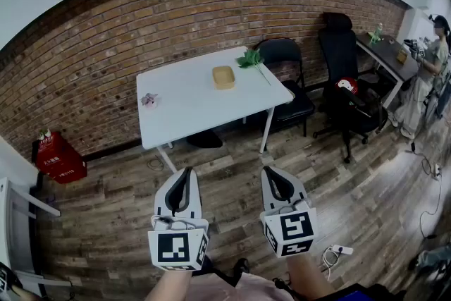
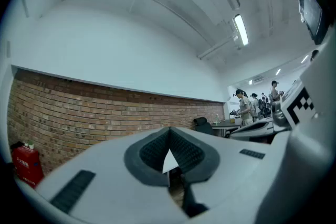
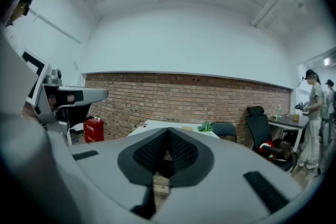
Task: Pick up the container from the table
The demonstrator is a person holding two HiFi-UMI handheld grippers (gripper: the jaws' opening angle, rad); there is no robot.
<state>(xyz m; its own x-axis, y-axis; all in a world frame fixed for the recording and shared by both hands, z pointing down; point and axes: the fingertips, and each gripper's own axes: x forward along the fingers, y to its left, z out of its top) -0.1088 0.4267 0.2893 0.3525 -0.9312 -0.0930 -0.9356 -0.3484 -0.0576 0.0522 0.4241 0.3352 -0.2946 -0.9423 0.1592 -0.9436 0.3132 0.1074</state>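
well beyond the right hand-held gripper point(image 1: 270, 173), the container point(image 1: 223, 77) sits on the table point(image 1: 183, 109).

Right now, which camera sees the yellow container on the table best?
The head view. It looks down on the whole container, sitting on the white table. The right gripper view shows only a tiny tan speck of it far off. The left gripper view doesn't show it.

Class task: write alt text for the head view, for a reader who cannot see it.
The left gripper and right gripper, both shut and empty, point across a wood floor at a white table ahead. On it sit a tan container, a green sprig and a small pink thing; a brick wall stands behind.
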